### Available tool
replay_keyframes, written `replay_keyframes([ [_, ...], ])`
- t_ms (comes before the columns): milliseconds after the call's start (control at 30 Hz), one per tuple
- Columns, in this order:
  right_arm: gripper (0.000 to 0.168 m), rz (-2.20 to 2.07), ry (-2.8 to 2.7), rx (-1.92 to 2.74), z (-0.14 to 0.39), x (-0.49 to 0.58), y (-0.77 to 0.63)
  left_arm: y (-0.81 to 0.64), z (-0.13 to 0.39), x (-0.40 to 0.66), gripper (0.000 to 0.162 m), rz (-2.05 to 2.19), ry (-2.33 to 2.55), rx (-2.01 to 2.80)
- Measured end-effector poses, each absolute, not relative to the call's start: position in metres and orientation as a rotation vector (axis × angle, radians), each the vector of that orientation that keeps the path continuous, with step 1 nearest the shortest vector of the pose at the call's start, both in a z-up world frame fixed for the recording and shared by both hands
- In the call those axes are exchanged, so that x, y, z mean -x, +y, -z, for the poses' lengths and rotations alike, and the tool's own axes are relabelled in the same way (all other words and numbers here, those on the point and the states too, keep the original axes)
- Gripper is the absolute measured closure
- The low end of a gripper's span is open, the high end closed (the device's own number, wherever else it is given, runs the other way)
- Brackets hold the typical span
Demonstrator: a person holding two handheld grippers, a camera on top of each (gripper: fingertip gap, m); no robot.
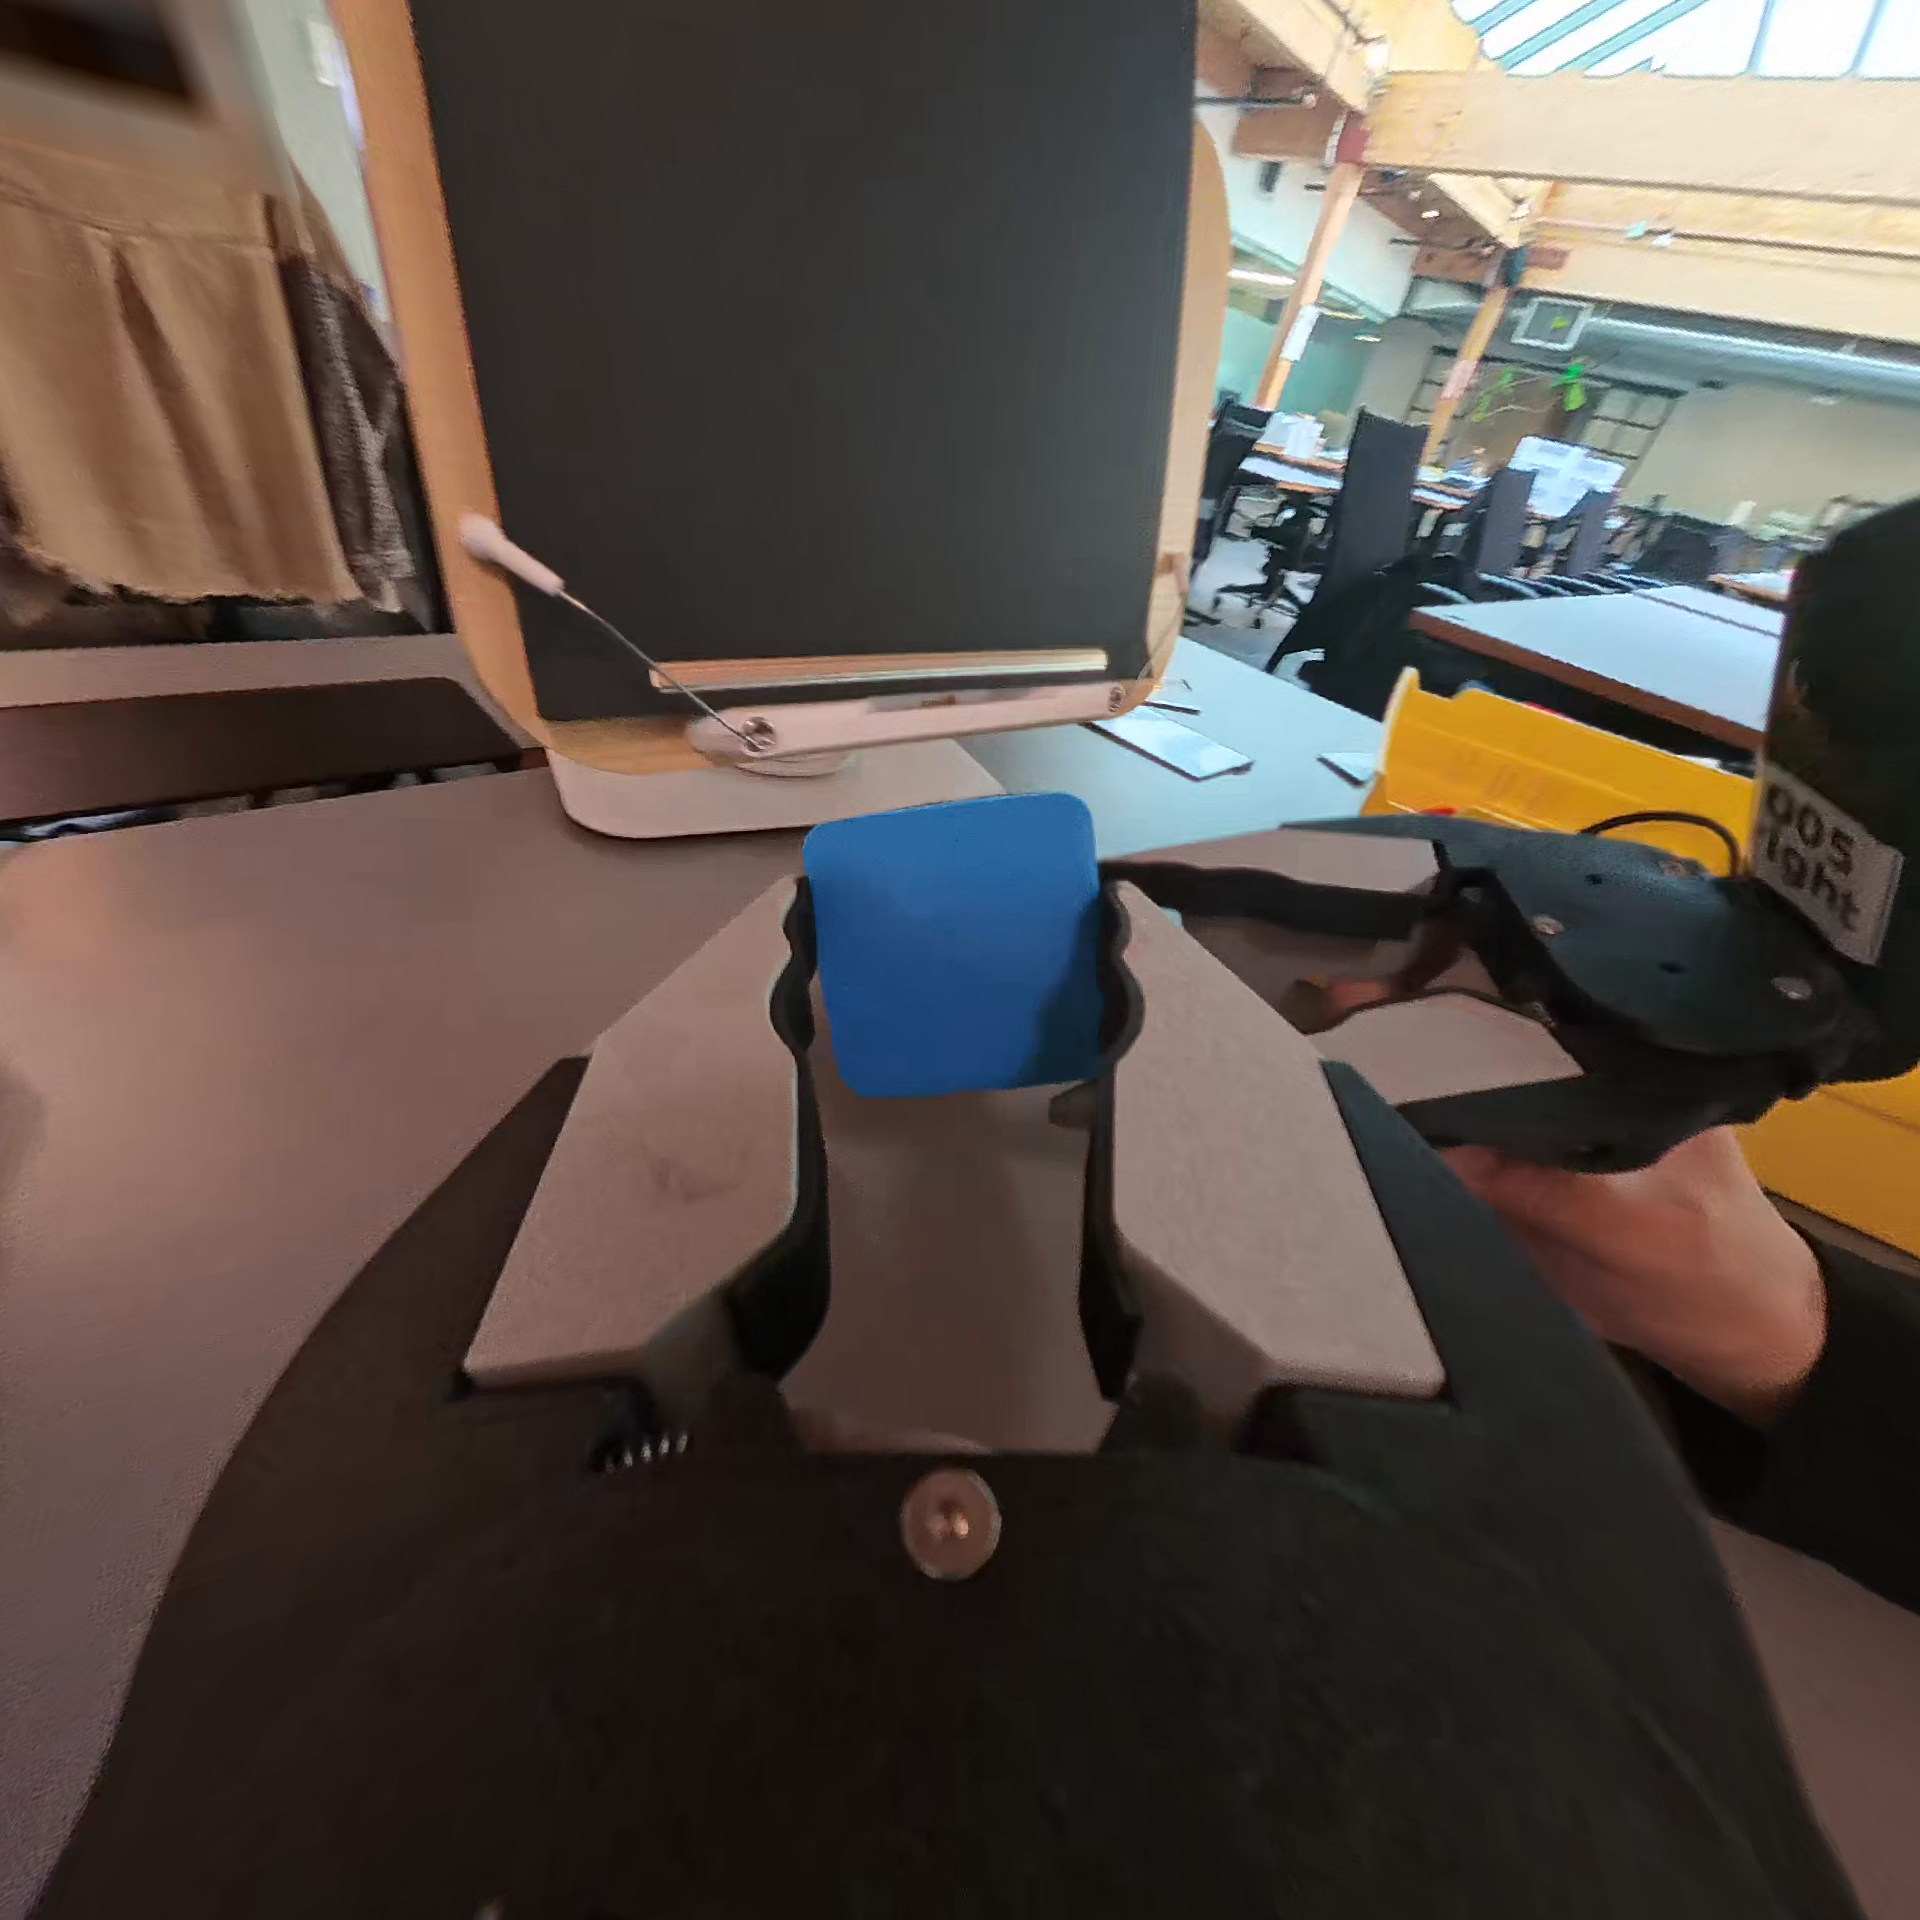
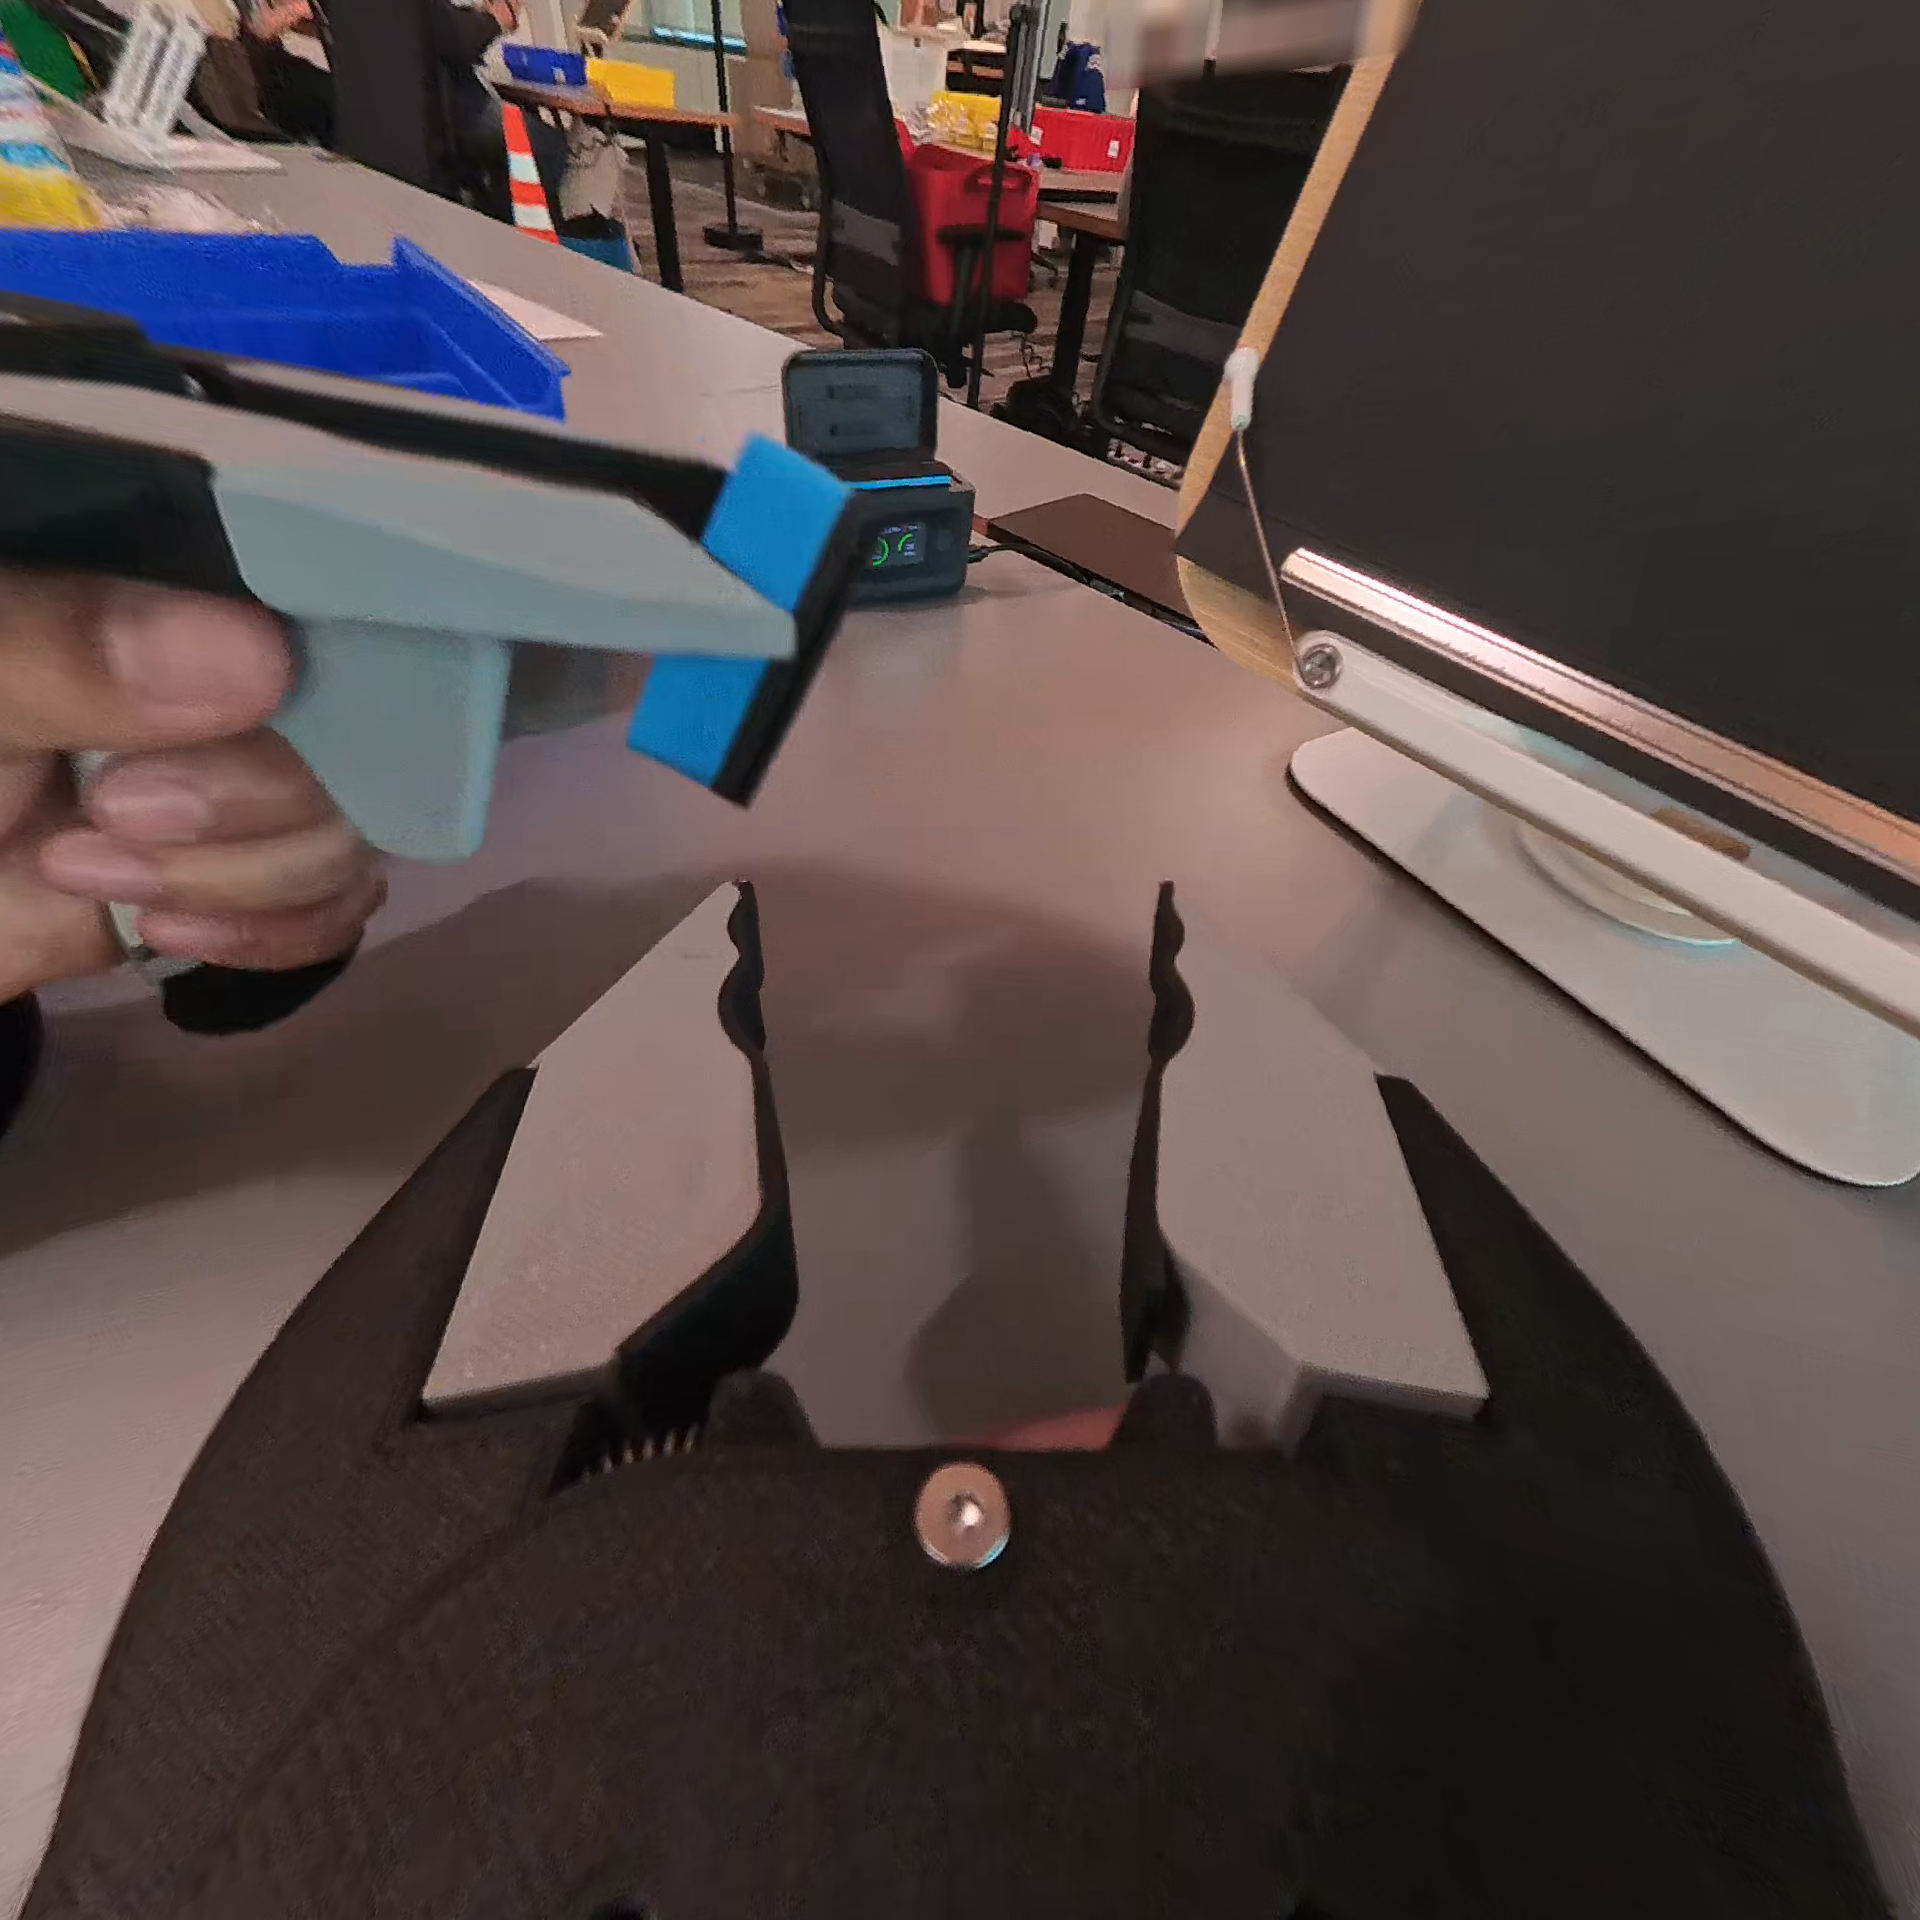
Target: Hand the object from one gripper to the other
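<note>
My left gripper (image 1: 951, 966) is shut on a flat blue square pad (image 1: 951, 935) with rounded corners, held above the grey table (image 1: 260, 1039). In the right wrist view the left gripper (image 2: 769, 623) comes in from the left, and the blue pad (image 2: 774, 530) shows edge-on with a black backing. My right gripper (image 2: 956, 966) is open and empty, below and to the right of the pad, apart from it. In the left wrist view the right gripper (image 1: 1174, 966) reaches in from the right, its fingers (image 1: 1247, 894) close to the pad's right side.
A black panel in a wooden frame (image 1: 810, 364) on a white base (image 2: 1662, 1039) stands just behind. A yellow bin (image 1: 1538, 769) sits at right, a blue bin (image 2: 312, 301) at left, and a small dark charger case (image 2: 894, 488) behind the pad. A hand (image 2: 156, 790) holds the left gripper. Some 5 centimeters of space lies between my two pairs of fingers.
</note>
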State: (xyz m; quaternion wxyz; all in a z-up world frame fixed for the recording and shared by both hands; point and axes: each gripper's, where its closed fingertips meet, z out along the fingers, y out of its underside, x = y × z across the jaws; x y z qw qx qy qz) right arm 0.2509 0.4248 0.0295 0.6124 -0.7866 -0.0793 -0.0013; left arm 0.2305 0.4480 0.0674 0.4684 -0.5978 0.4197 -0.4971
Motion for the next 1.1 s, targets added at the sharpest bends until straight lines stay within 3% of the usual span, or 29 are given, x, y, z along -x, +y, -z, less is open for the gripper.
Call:
replay_keyframes([
  [533, 0.088, 0.043, -0.3, 1.791, -0.03, -0.229, 0.453, 0.454, -0.065, -0.233, 0.11, 1.539, 0.871, 1.529],
  [833, 0.123, 0.113, -0.364, 1.7, -0.045, -0.217, 0.449, 0.448, -0.059, -0.236, 0.11, 1.622, 0.798, 1.575],
  [900, 0.117, 0.164, -0.341, 1.659, -0.052, -0.22, 0.449, 0.446, -0.061, -0.236, 0.11, 1.706, 0.765, 1.575],
  [1100, 0.135, 0.08, -0.337, 1.708, -0.046, -0.217, 0.447, 0.445, -0.058, -0.238, 0.109, 1.756, 0.753, 1.612],
])
